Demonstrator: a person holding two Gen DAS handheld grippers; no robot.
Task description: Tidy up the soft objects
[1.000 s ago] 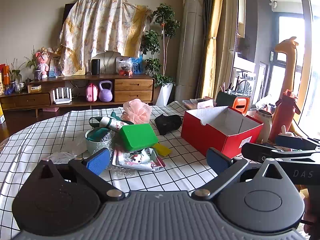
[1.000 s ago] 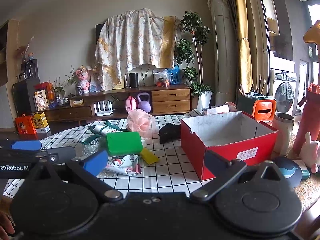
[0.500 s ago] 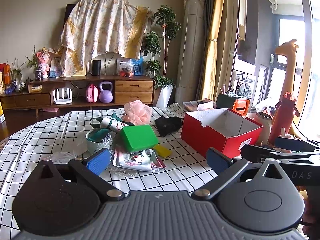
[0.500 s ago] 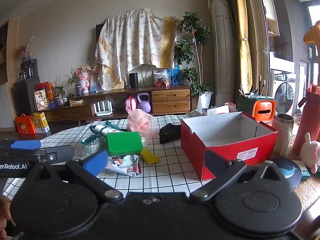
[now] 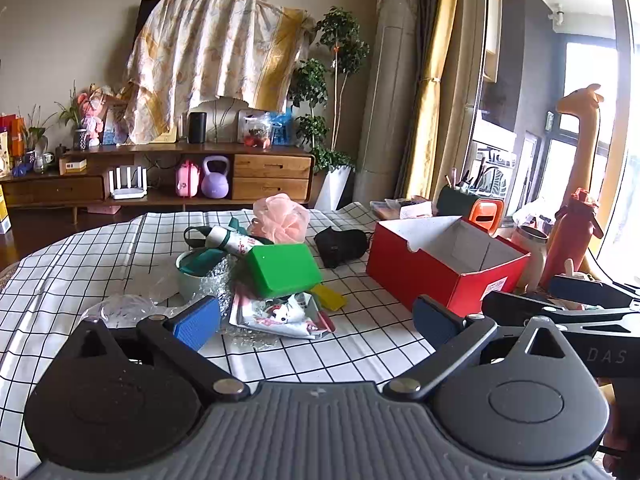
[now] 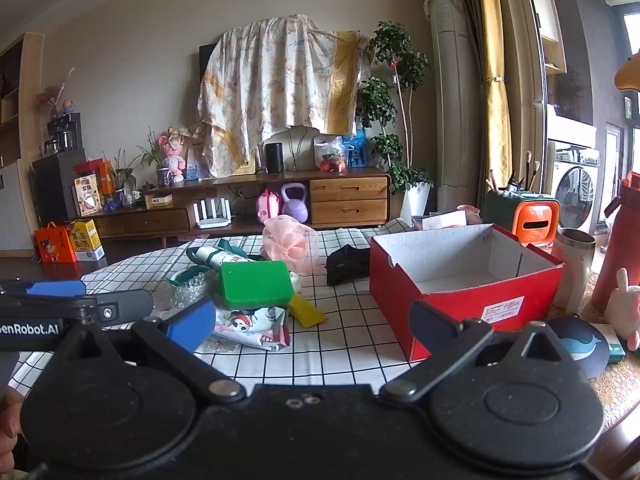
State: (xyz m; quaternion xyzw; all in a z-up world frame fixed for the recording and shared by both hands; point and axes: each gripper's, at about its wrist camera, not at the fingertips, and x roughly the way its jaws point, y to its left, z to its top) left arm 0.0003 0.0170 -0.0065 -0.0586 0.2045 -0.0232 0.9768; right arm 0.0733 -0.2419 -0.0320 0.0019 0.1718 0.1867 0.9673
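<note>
checked tablecloth (image 5: pixel 100 264) holds clutter beside red box (image 5: pixel 440 268), seemingly empty.

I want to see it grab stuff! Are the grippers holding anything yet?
No. The left gripper and right gripper are both open with nothing between their fingers, short of the pile.

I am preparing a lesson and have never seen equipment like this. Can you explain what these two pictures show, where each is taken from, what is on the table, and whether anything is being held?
A person holds a two-finger gripper in each hand; a fisheye camera on each looks along its fingers. One picture looks past the left gripper, the other past the right gripper. Both are open and hold nothing. On the checked tablecloth lies a pile: a green sponge block, a pink mesh puff, a printed packet and a yellow piece. Beside it sit a black pouch and an empty red box.
</note>
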